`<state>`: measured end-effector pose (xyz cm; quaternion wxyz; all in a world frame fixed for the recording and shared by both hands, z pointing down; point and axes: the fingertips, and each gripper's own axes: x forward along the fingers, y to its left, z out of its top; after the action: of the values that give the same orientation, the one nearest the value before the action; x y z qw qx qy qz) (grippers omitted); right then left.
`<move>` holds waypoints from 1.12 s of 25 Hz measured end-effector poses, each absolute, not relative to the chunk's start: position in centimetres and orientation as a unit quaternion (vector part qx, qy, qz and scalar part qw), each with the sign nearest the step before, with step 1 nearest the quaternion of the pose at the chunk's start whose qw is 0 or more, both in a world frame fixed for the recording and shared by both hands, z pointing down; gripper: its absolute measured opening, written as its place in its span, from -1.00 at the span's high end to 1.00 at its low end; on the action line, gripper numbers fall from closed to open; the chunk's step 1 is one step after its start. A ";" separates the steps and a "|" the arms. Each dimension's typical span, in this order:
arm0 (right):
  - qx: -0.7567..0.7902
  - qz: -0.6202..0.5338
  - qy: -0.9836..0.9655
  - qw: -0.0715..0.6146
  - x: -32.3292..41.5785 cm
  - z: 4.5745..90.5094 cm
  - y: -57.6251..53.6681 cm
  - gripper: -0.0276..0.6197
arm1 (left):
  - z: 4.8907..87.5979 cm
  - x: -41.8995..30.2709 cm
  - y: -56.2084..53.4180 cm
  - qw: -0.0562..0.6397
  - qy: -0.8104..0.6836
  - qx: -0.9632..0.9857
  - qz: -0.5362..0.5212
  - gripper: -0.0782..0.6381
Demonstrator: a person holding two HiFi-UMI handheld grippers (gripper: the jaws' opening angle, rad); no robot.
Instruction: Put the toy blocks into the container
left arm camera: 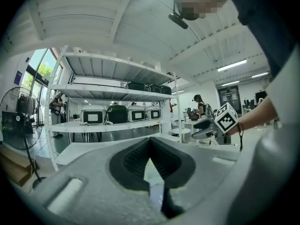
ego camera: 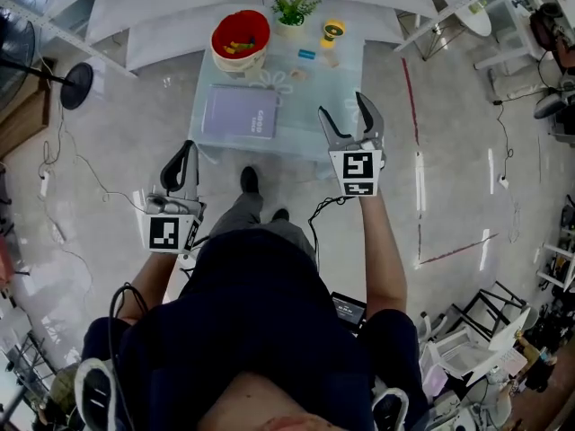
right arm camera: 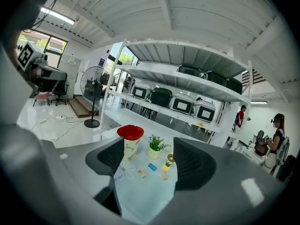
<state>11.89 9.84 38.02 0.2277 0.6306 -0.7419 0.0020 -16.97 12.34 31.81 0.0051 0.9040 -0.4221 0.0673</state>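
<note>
Closest under the head camera is my own dark shirt (ego camera: pixel 260 303), with both tongs held out past it, short of the tabletop (ego camera: pixel 310 106). Of the two, the right tongs (ego camera: pixel 342 106) are released, jaws wide apart with nothing between them. The left tongs (ego camera: pixel 184 151) are clenched on nothing and hang further back.

Loose pieces lie ahead of the right tongs and a little to their left. They are a blue block (ego camera: pixel 306 55), its long axis roughly crosswise to my reach, a tan block (ego camera: pixel 297 74) and a second tan block (ego camera: pixel 331 61). The container (ego camera: pixel 243 64) stands left of them, toward the far left corner. So the right tongs are the nearer pair, and I judge they should reach forward for a block first.

Only the head view looks down into the container, where coloured pieces (ego camera: pixel 238 45) already lie. The right gripper view frames the blocks between its jaws but sees the container side-on. The left gripper view shows no tabletop at all (just shelving (left arm camera: pixel 112 93) and my right tongs off to one side).
</note>
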 end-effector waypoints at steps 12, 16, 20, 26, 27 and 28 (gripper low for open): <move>0.570 0.034 -0.759 0.312 12.0 47.8 -0.2 -0.08 | 33.8 -17.0 5.2 0.016 -0.424 0.902 0.084 0.77; 0.536 0.051 -0.773 0.335 12.0 51.3 -2.2 -0.07 | 34.2 -15.8 4.2 0.021 -0.431 0.898 0.086 0.77; 0.502 0.065 -0.785 0.357 12.0 54.5 -3.9 -0.06 | 34.7 -14.0 3.2 0.037 -0.435 0.897 0.076 0.77; 0.460 0.081 -0.796 0.386 12.4 58.9 -5.9 -0.04 | 37.0 -11.9 2.2 0.050 -0.424 0.900 0.092 0.78; 0.453 0.084 -0.797 0.391 12.3 59.6 -6.2 -0.04 | 37.3 -11.6 2.1 0.052 -0.420 0.901 0.094 0.77; 0.447 0.087 -0.798 0.396 12.2 60.3 -6.4 -0.04 | 37.5 -11.3 2.1 0.056 -0.417 0.902 0.094 0.78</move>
<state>12.25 -6.41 60.32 0.3958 0.4467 -0.7976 0.0872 -11.30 2.06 37.52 0.0557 0.9025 -0.4165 0.0944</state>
